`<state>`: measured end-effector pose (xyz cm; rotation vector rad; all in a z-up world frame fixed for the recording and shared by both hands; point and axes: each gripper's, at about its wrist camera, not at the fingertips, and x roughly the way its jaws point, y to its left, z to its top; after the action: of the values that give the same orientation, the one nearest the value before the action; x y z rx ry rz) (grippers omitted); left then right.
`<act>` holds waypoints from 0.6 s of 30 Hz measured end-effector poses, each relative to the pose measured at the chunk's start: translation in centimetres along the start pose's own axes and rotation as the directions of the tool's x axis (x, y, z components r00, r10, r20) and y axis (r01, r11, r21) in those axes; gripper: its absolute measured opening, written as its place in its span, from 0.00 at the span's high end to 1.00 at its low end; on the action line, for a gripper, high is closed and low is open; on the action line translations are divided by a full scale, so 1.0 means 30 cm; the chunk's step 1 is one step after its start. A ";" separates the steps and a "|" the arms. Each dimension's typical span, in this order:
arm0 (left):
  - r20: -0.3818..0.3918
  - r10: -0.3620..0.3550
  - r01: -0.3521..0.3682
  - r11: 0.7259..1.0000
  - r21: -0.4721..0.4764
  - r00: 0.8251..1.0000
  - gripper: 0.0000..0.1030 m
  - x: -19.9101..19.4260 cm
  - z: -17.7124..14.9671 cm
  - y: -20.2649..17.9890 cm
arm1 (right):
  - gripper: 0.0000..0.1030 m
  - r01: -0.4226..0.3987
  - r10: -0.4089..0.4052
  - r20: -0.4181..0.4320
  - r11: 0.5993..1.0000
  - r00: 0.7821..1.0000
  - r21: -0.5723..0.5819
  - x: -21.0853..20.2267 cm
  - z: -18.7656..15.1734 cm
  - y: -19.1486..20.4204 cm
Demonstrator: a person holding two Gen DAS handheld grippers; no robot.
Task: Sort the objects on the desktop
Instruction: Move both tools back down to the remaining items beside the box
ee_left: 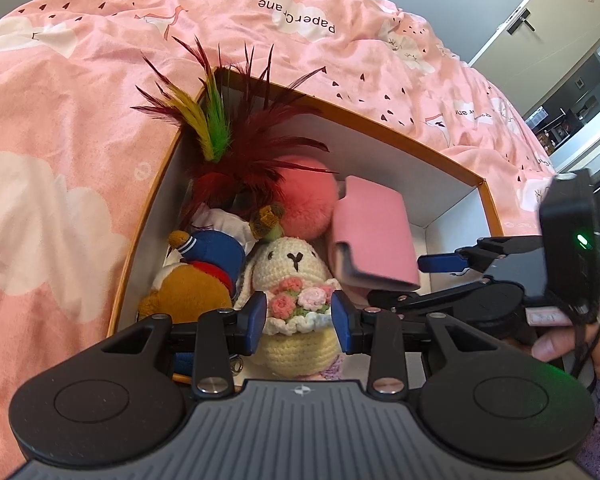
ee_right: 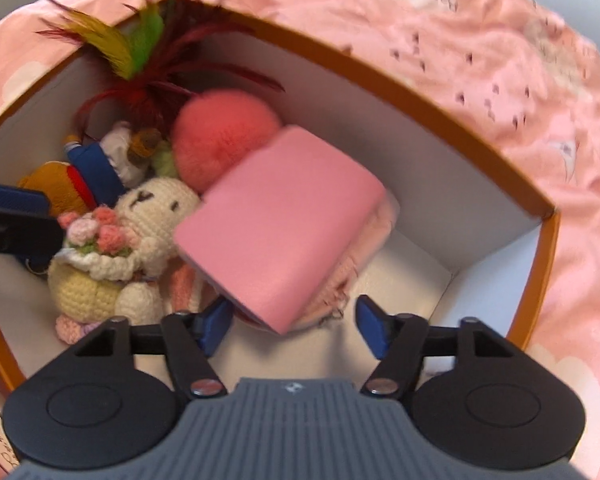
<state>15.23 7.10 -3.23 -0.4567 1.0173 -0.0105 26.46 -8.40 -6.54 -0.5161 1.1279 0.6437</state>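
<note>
Both tools hang open over the box [ee_right: 420, 92]: right [ee_right: 292, 326] above pink wallet [ee_right: 276, 224], left [ee_left: 300, 316] above crochet bunny [ee_left: 288, 268].

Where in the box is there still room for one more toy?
Bare white floor shows in the box's right corner, between the pink wallet and the orange-rimmed wall. The left side is packed: crochet bunny, bear plush, pompom, feathers.

Pink patterned bedcover [ee_left: 80, 128] spreads below a pale door [ee_left: 540, 12].

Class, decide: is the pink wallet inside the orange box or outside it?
Inside. The pink wallet lies within the orange box walls, leaning on the toys.
</note>
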 end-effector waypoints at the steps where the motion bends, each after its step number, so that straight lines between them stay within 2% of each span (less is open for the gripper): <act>1: 0.000 -0.001 0.001 1.000 0.000 1.000 0.61 -0.001 0.001 -0.001 | 0.30 -0.013 0.013 -0.019 1.000 1.000 0.028 0.008 0.002 -0.011; 3: 0.001 0.002 -0.002 1.000 0.000 1.000 0.61 -0.003 0.001 0.001 | 0.32 -0.061 0.063 -0.028 0.995 0.998 0.073 0.018 0.005 -0.021; 10: 0.003 0.032 -0.032 0.999 0.018 0.999 0.61 -0.001 0.001 -0.004 | 0.42 -0.139 0.140 0.006 0.978 0.990 0.158 0.021 0.007 -0.015; 14: 0.001 0.037 -0.037 0.999 0.027 0.999 0.61 0.000 -0.001 -0.009 | 0.41 -0.122 0.123 0.002 0.982 0.992 0.143 0.022 -0.002 0.005; 18: 0.005 0.037 -0.037 0.998 0.046 0.999 0.61 -0.007 -0.001 -0.017 | 0.35 -0.096 0.095 0.009 0.987 0.995 0.130 -0.006 -0.016 0.024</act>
<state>15.19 6.66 -2.88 -0.3957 1.0189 0.0003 25.60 -8.25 -6.57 -0.3514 1.1889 0.6489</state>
